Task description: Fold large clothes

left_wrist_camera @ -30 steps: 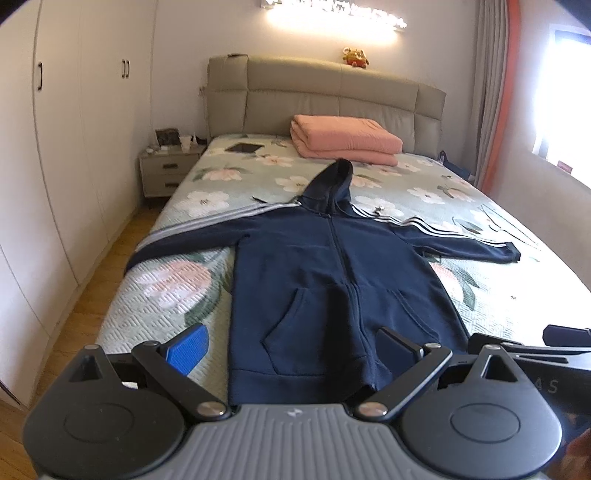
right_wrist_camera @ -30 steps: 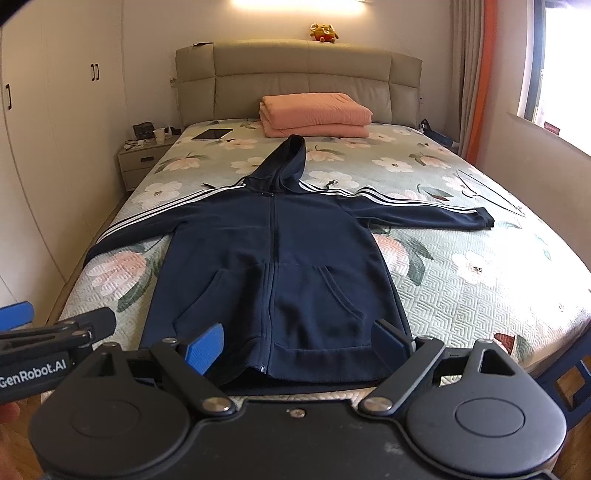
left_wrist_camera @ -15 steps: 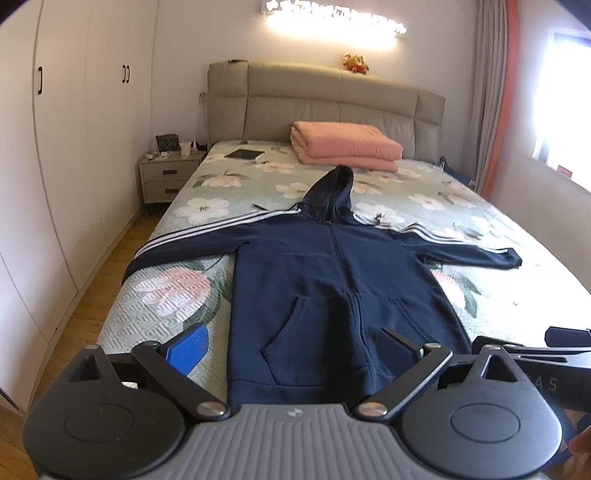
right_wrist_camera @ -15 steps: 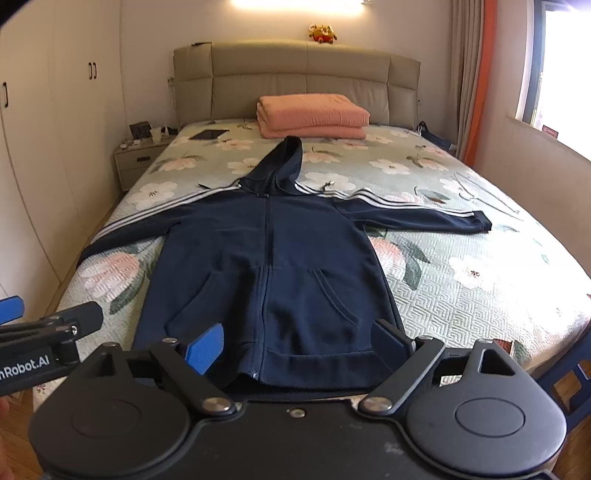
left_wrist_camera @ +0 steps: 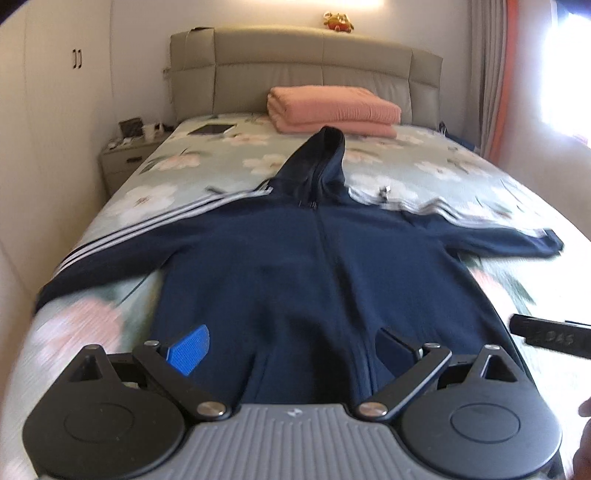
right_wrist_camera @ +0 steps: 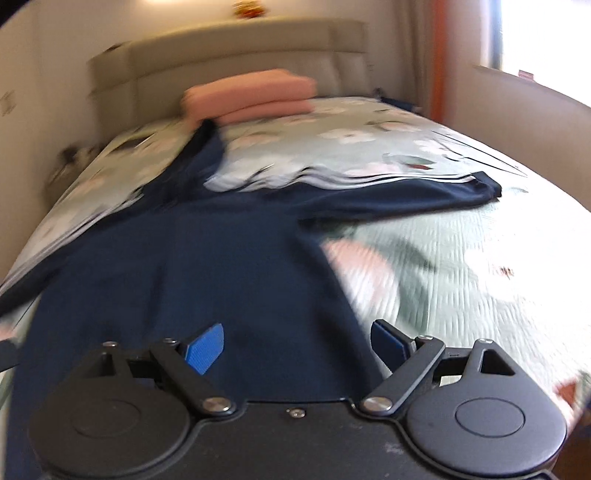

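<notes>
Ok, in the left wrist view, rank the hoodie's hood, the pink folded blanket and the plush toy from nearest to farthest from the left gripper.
From the left gripper:
1. Hood, mid-bed, straight ahead.
2. Pink folded blanket, just behind the hood, by the headboard.
3. Plush toy, atop the headboard.

Hoodie hem hidden behind left gripper; right wrist view blurred (bedspread pattern smeared).

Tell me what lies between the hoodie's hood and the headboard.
In the left wrist view, a folded pink blanket lies on the floral bedspread between the hood and the headboard.
</notes>
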